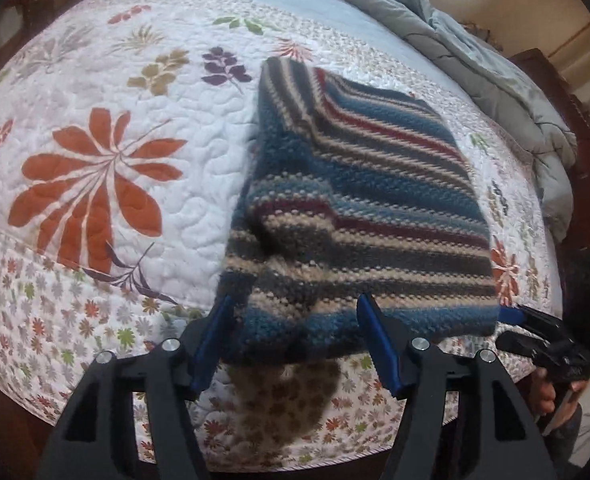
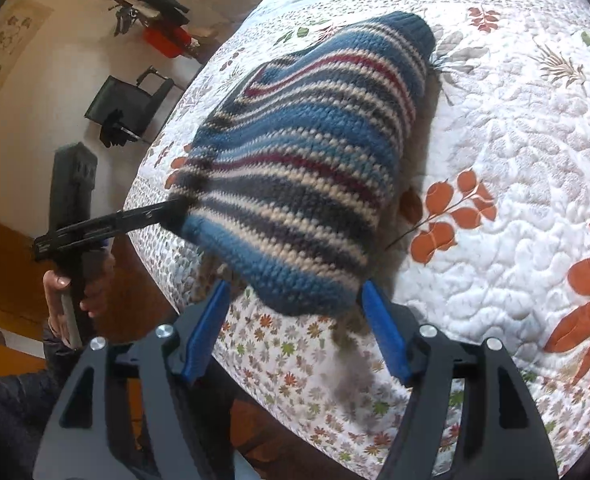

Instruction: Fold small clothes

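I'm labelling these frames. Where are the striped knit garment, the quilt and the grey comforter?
striped knit garment (image 1: pixel 359 208): left wrist view, middle of its striped face.
quilt (image 1: pixel 95 184): left wrist view, orange flower print.
grey comforter (image 1: pixel 507 92): left wrist view, crumpled fold.

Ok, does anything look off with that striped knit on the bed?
The striped knit garment isn't lying flat. Its near edge hangs above the floral quilt, casting a shadow there, and its top layer is folded at a slant. The left gripper and right gripper both look open.
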A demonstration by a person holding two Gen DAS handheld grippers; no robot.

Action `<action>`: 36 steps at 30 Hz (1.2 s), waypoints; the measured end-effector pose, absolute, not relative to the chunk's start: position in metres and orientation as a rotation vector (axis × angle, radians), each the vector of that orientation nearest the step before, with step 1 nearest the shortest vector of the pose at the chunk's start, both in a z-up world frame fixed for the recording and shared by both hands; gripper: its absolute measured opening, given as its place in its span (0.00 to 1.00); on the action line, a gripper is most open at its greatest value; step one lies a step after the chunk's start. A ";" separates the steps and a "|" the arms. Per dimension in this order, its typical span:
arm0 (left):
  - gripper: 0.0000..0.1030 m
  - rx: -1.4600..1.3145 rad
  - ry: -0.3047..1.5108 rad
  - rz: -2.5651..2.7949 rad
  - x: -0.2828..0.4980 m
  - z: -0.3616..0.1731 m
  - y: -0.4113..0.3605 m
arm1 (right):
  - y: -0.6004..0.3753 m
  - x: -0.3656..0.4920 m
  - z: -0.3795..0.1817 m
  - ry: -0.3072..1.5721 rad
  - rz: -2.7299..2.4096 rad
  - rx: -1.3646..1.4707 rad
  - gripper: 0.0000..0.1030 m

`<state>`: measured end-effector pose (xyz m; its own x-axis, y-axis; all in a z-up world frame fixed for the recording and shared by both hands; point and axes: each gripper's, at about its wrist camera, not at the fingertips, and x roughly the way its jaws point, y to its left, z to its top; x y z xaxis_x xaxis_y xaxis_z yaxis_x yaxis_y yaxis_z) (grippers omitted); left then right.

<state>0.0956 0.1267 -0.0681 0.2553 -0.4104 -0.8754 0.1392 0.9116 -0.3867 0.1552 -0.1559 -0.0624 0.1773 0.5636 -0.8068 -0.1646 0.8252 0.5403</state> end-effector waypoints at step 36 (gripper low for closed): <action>0.21 -0.200 1.271 -0.289 0.098 -0.098 0.136 | -0.151 0.195 -0.116 1.394 0.570 0.634 0.30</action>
